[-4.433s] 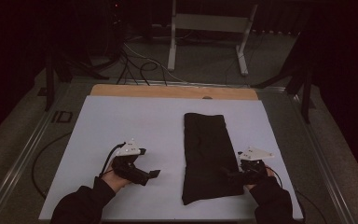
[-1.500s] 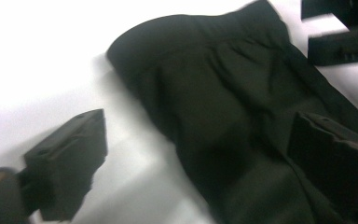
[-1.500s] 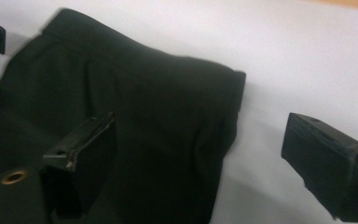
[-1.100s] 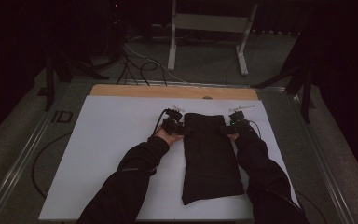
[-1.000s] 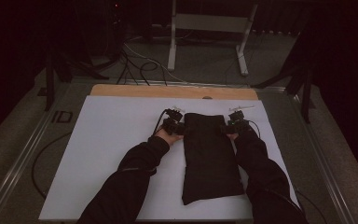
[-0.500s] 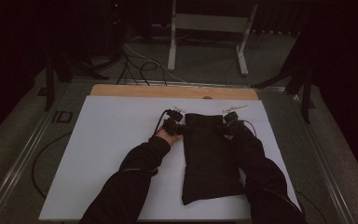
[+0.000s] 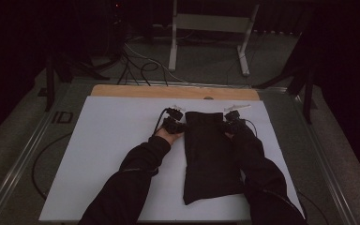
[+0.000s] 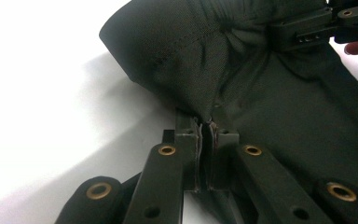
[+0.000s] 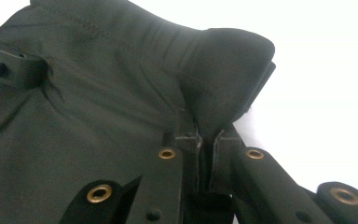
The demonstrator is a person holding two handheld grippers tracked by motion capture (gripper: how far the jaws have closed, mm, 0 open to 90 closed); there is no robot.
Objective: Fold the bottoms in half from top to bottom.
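Cloth (image 7: 212, 154), dark and folded into a long strip, is lying on the white tabletop (image 7: 108, 154), running from the near edge toward the far end. Both claws are working its far end, one per corner. Left claw (image 8: 208, 128) is clamped nearly closed with a fold of fabric pinched between the jaws; right claw (image 9: 204, 135) is doing the same at the opposite corner. In the high view, left claw (image 7: 174, 123) and right claw (image 7: 232, 123) are sitting level with each other, just outside the strip's two far corners. Symmetric corner grips are likely keeping the edge straight and taut, so the fabric moves as one piece, probably for a fold back toward the person or a lift. Fabric is bunching up at each pinch, so the hold looks secure. Near end is resting flat between the sleeves (image 7: 136, 183).
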